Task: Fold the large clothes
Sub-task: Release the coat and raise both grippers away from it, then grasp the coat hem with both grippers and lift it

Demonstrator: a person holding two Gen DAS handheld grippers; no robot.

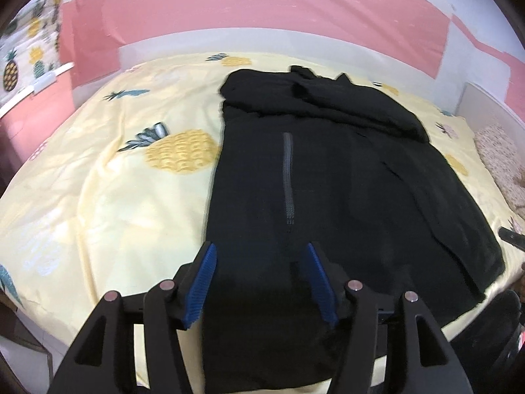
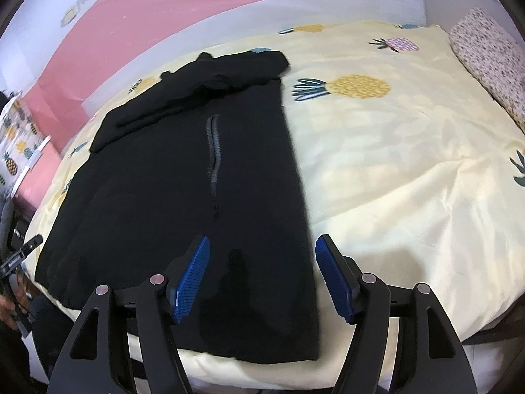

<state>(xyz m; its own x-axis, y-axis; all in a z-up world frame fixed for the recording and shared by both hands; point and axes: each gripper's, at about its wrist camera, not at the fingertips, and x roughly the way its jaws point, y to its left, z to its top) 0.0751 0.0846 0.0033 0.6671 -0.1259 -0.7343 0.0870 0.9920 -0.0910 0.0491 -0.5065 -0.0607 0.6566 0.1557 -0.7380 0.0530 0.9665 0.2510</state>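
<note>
A large black garment (image 1: 328, 177) with a grey zipper (image 1: 288, 177) lies flat on the yellow pineapple-print bed cover (image 1: 108, 197), a sleeve folded across its far end. It also shows in the right wrist view (image 2: 197, 177) with its zipper (image 2: 213, 154). My left gripper (image 1: 261, 249) is open and empty, over the garment's near hem by its left edge. My right gripper (image 2: 262, 243) is open and empty, over the near hem by the garment's right edge. Neither touches the cloth as far as I can tell.
The bed cover (image 2: 410, 164) stretches right of the garment. A floral pillow (image 2: 492, 59) lies at the bed's far right. A pink and white wall (image 1: 262, 10) runs behind the bed. A pineapple-print cloth (image 1: 29, 49) hangs at the left. The bed's near edge is below both grippers.
</note>
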